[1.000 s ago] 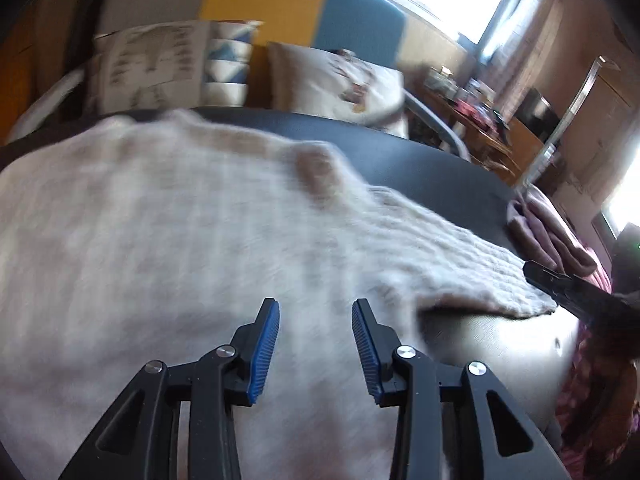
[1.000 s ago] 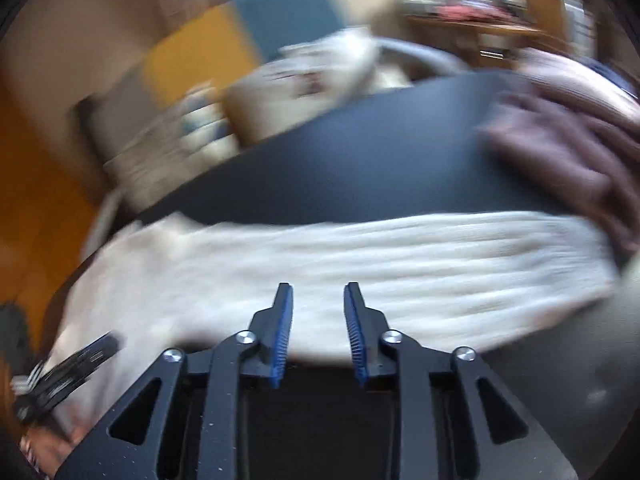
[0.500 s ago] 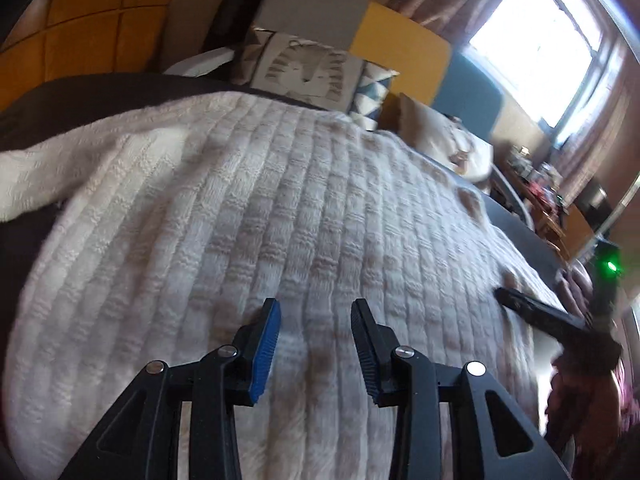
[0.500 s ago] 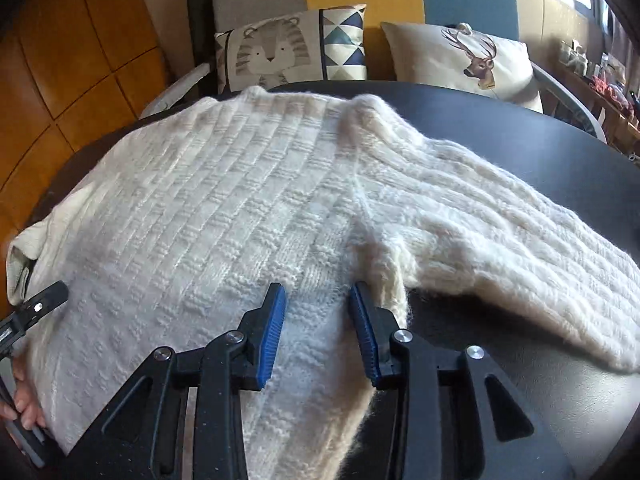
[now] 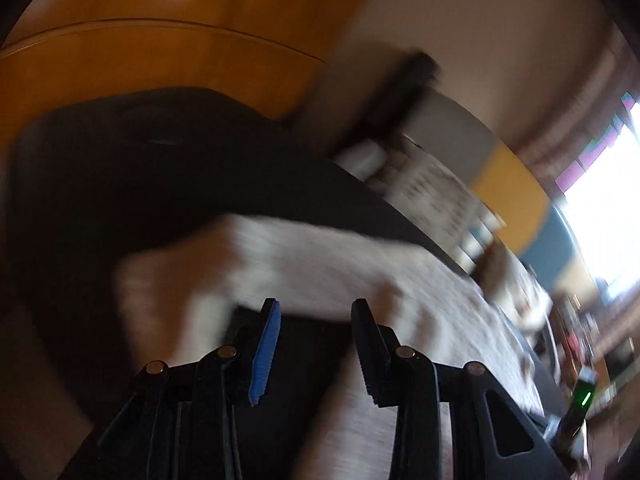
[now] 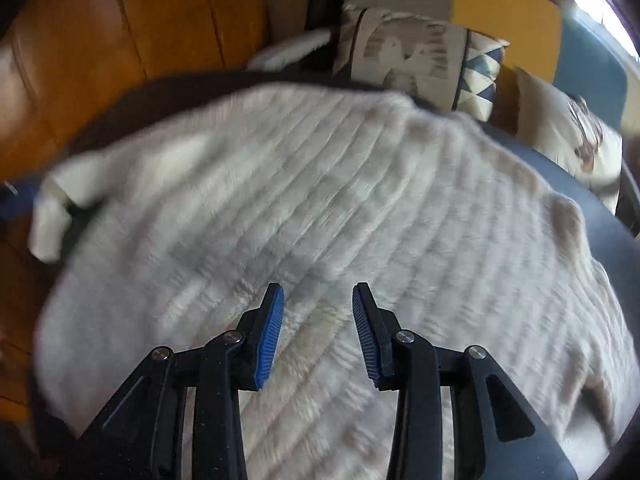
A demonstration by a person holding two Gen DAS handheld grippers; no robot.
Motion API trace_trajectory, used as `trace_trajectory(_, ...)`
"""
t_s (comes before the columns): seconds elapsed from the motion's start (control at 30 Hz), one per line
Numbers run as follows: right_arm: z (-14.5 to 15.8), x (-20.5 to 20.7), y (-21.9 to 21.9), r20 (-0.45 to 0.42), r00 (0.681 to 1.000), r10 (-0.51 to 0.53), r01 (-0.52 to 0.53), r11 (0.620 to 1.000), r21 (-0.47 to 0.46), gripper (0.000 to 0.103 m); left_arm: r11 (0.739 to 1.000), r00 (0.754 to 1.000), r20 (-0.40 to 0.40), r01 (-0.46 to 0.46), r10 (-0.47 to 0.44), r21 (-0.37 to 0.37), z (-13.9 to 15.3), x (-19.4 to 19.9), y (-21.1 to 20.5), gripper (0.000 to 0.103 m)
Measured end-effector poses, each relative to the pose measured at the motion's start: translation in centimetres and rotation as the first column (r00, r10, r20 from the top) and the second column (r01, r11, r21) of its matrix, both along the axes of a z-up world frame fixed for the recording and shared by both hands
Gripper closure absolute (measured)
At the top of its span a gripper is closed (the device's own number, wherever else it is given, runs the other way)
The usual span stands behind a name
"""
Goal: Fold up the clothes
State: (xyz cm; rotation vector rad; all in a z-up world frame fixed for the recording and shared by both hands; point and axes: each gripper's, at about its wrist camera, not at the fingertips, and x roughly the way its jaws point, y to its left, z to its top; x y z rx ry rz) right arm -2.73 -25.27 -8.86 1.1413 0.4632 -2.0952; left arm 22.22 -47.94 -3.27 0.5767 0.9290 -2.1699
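Cream knit sweater [image 6: 340, 208] lies spread flat on the dark round table [image 6: 624, 240], body open, one sleeve end [image 5: 168, 280] trailing toward the table's edge. Half a second ago both views sat lower and nearer the knit; now the left view has swung out to that sleeve and the right view looks across the body. Judgement: sweater is laid out, the first fold is not yet made, sleeve is the likely start.

Left gripper [image 5: 316, 328]: jaws apart, nothing between them, hovering just short of the sleeve. Right gripper [image 6: 318, 316]: jaws opening, empty, above the knit; contact not discernible through blur.

Striped cushion [image 6: 404, 52] behind table.
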Motion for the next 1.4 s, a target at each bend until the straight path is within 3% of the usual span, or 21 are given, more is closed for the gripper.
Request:
trace_trajectory(0.03, -0.3, -0.1, 0.3, -0.017, 1.000, -0.020, 0.019, 0.999, -0.033, 0.049, 0.999, 0.999, 0.004, -0.039, 0.039, -0.014, -0.2, 1.3, -0.7, 0.065)
trace_trajectory(0.1, -0.9, -0.8, 1.5, 0.012, 0.998, -0.065, 0.066, 0.992, -0.103, 0.041, 0.999, 0.998, 0.052, -0.025, 0.027, -0.028, -1.1, 2.3, -1.5, 0.065)
trace_trajectory(0.17, -1.1, -1.3, 2.5, 0.053, 0.996, -0.075, 0.083, 0.985, -0.154, 0.041, 1.000, 0.995, 0.103, 0.015, -0.012, -0.025, -2.0, 2.8, -2.1, 0.065)
trace_trajectory(0.3, -0.8, -0.2, 2.3, -0.002, 0.997, -0.072, 0.071, 0.991, -0.116, 0.042, 0.983, 0.978, 0.107, 0.174, -0.179, 0.053, -3.2, 2.4, -1.9, 0.065)
trace_trajectory(0.43, -0.9, -0.2, 2.0, 0.001, 0.997, -0.073, 0.073, 0.990, -0.122, 0.042, 0.980, 0.955, 0.254, 0.178, -0.151, -0.087, -3.6, 1.3, -0.8, 0.065)
trace_trajectory(0.57, -0.7, 0.0, 2.1, 0.001, 0.997, -0.072, 0.071, 0.990, -0.123, 0.042, 0.984, 0.921, 0.376, 0.147, -0.099, -0.101, -5.7, -0.2, -1.4, 0.065)
trace_trajectory(0.67, -0.7, -0.1, 2.2, 0.000, 0.998, -0.070, 0.070, 0.990, -0.121, 0.042, 0.970, 0.890, 0.448, 0.177, -0.086, -0.167, -6.3, -1.6, -1.0, 0.065)
trace_trajectory(0.7, -0.7, -0.1, 2.1, 0.000, 0.998, -0.070, 0.069, 0.990, -0.122, 0.042, 0.965, 0.882, 0.464, 0.183, -0.077, -0.188, -6.1, -1.8, -1.0, 0.073)
trace_trajectory(0.73, -0.7, -0.1, 2.1, 0.000, 0.998, -0.069, 0.069, 0.990, -0.122, 0.042, 0.960, 0.878, 0.474, 0.182, -0.062, -0.213, -5.8, -1.9, -1.1, 0.088)
trace_trajectory(0.77, -0.7, -0.1, 2.1, 0.001, 0.998, -0.069, 0.068, 0.990, -0.122, 0.042, 0.954, 0.874, 0.483, 0.181, -0.046, -0.237, -5.5, -2.1, -1.2, 0.091)
trace_trajectory(0.83, -0.7, -0.1, 2.1, 0.001, 0.998, -0.067, 0.067, 0.990, -0.122, 0.042, 0.928, 0.859, 0.512, 0.173, 0.022, -0.329, -3.9, -2.1, -1.8, 0.095)
trace_trajectory(0.9, -0.7, -0.2, 2.2, 0.001, 0.998, -0.067, 0.066, 0.990, -0.123, 0.042, 0.882, 0.842, 0.530, 0.170, 0.102, -0.439, -1.8, -2.2, -2.7, 0.095)
trace_trajectory(1.0, -0.7, -0.2, 2.2, 0.002, 0.998, -0.066, 0.066, 0.990, -0.124, 0.042, 0.832, 0.827, 0.525, 0.139, 0.201, -0.537, 1.1, -1.7, -5.3, 0.094)
trace_trajectory(1.1, -0.7, -0.3, 2.3, 0.004, 0.998, -0.066, 0.066, 0.990, -0.127, 0.042, 0.715, 0.805, 0.472, 0.087, 0.360, -0.694, 3.0, -0.8, -7.2, 0.091)
trace_trajectory(1.13, -0.7, -0.4, 2.3, 0.004, 0.998, -0.066, 0.066, 0.990, -0.127, 0.042, 0.692, 0.797, 0.461, 0.077, 0.390, -0.718, 3.1, -0.7, -8.0, 0.088)
trace_trajectory(1.17, -0.7, -0.4, 2.3, 0.004, 0.998, -0.066, 0.066, 0.990, -0.127, 0.042, 0.691, 0.779, 0.473, 0.073, 0.410, -0.719, 2.4, -0.7, -8.9, 0.084)
trace_trajectory(1.2, -0.7, -0.4, 2.3, 0.005, 0.998, -0.066, 0.066, 0.990, -0.127, 0.042, 0.730, 0.739, 0.534, 0.084, 0.411, -0.678, 0.8, -0.9, -10.1, 0.076)
trace_trajectory(1.23, -0.7, -0.5, 2.3, 0.006, 0.998, -0.066, 0.066, 0.990, -0.128, 0.042, 0.782, 0.687, 0.610, 0.097, 0.396, -0.616, -1.0, -1.2, -11.6, 0.076)
trace_trajectory(1.33, -0.8, -0.5, 2.3, 0.010, 0.998, -0.066, 0.066, 0.989, -0.131, 0.041, 0.897, 0.599, 0.737, 0.071, 0.312, -0.437, -5.7, -0.3, -13.8, 0.076)
trace_trajectory(1.37, -0.8, -0.6, 2.3, 0.012, 0.998, -0.066, 0.067, 0.989, -0.133, 0.041, 0.907, 0.614, 0.728, 0.047, 0.304, -0.418, -6.4, 0.4, -13.8, 0.076)
trace_trajectory(1.4, -0.8, -0.6, 2.3, 0.013, 0.998, -0.065, 0.067, 0.989, -0.134, 0.041, 0.905, 0.648, 0.694, 0.017, 0.313, -0.425, -6.3, 1.2, -13.4, 0.076)
